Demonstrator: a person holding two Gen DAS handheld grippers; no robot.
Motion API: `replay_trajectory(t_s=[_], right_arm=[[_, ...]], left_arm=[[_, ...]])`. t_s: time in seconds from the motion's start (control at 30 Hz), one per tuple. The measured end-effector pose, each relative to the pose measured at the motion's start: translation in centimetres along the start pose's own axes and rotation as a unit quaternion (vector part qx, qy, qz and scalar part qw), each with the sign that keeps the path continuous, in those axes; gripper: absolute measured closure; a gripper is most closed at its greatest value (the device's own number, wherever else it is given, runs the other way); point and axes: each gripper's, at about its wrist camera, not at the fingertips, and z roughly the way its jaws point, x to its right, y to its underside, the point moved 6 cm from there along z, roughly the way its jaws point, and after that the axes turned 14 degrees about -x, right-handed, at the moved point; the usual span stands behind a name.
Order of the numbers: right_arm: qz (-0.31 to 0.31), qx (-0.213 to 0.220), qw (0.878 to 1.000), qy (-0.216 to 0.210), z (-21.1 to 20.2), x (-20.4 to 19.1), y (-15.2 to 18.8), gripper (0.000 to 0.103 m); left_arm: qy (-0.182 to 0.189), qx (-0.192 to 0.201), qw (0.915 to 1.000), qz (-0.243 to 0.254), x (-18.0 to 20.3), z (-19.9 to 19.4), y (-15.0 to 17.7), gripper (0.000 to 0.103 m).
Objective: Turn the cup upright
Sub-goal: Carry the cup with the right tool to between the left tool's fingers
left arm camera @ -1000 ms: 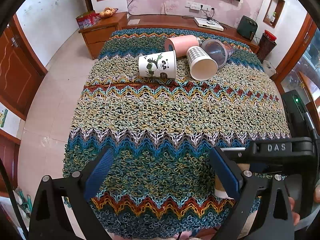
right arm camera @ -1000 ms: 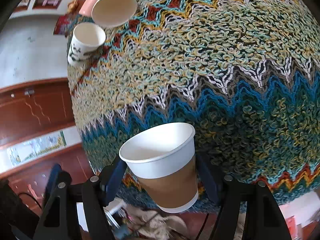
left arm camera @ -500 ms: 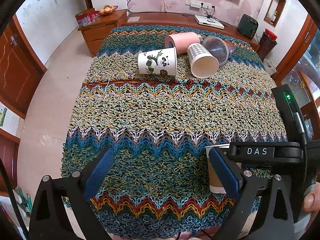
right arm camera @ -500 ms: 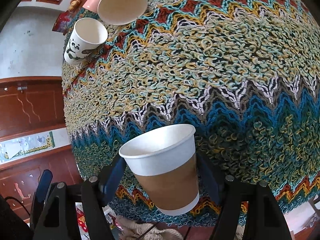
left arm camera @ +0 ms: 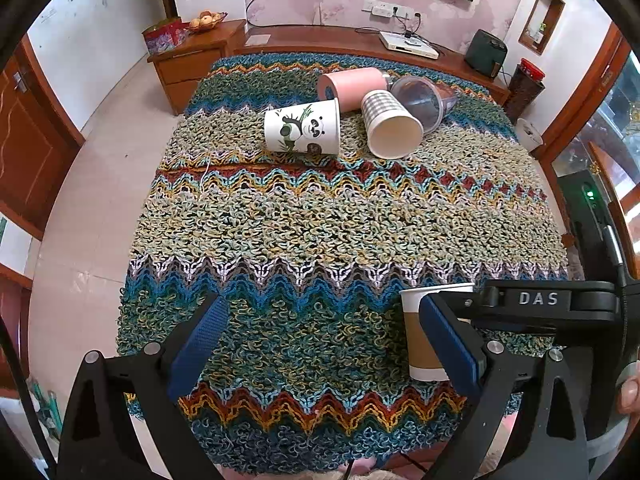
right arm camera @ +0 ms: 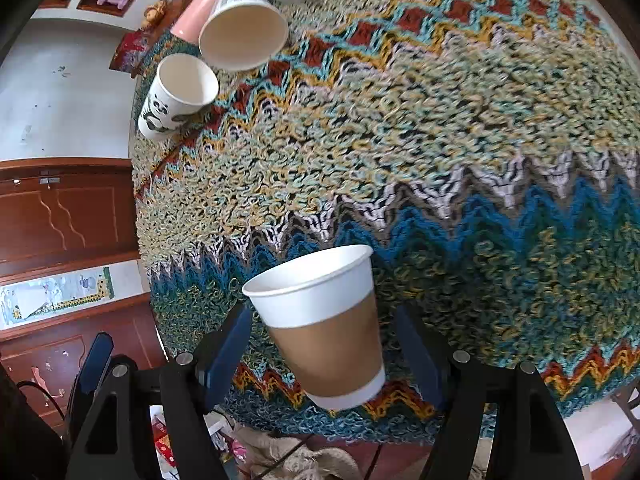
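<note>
A white paper cup with a brown sleeve [right arm camera: 324, 320] sits between the fingers of my right gripper [right arm camera: 324, 354], mouth up and slightly tilted, over the near part of the knitted cloth [right arm camera: 440, 140]. The right gripper is shut on it. In the left wrist view the same cup [left arm camera: 420, 332] stands upright near the cloth's front right, partly hidden behind my left gripper's right finger. My left gripper [left arm camera: 324, 344] is open and empty above the cloth's front edge.
Several cups lie on their sides at the far end: a panda cup [left arm camera: 304, 130], a checked cup [left arm camera: 390, 128], a pink cup [left arm camera: 352, 86] and a clear plastic cup [left arm camera: 420, 100]. A wooden cabinet [left arm camera: 192, 60] and TV bench stand beyond the table.
The right gripper has carried the brown-sleeved cup forward over the cloth and turned more level. In the left wrist view the cup has come into sight. The left gripper stayed open.
</note>
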Motion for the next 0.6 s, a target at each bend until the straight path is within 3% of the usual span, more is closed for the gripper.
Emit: replay_trajectory(t_s=[0.23, 0.6], right_arm=[[-0.036, 0.043, 0.998, 0.034, -2.7, 1.0, 1.9, 0.028], [-0.109, 0.108, 0.983, 0.104, -5.1, 0.5, 5.9, 0.028]], left_arm=[[0.014, 0.005, 0.9999, 0.008, 0.8, -1.0, 0.2, 0.006], [0.041, -0.005, 0.9988, 0.025, 3.1, -1.6, 0.3, 0.006]])
